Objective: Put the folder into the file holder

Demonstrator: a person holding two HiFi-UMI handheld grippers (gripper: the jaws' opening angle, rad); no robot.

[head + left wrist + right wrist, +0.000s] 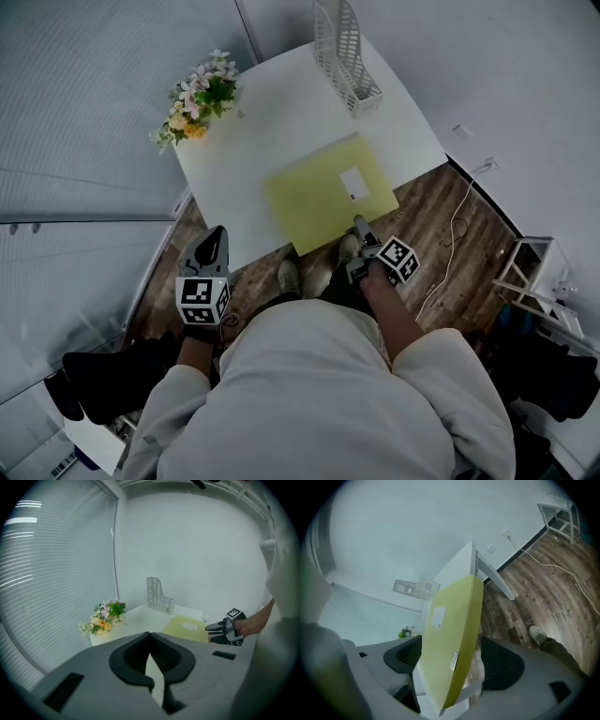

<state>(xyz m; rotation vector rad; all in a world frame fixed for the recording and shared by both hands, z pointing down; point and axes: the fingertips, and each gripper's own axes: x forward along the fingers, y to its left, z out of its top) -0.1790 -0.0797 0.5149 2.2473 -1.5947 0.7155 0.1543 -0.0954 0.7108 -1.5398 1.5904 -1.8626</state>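
A yellow-green folder [323, 195] with a white label lies on the white table [272, 122], its near edge over the table's front edge. My right gripper [358, 226] is shut on that near edge. In the right gripper view the folder [450, 630] fills the space between the jaws of that gripper [454, 660]. The white mesh file holder [345, 52] stands empty at the table's far right corner, well beyond the folder. My left gripper [215, 240] hangs shut and empty over the floor, left of the folder and in front of the table. The left gripper view shows the folder [185, 627], the holder [158, 597] and the right gripper [218, 632].
A small bunch of flowers [199, 98] sits at the table's far left corner. On the wooden floor to the right lie a white cable [457, 230] and a white rack [534, 272]. The person's shoes [305, 275] stand at the table's front edge. Blinds line the left wall.
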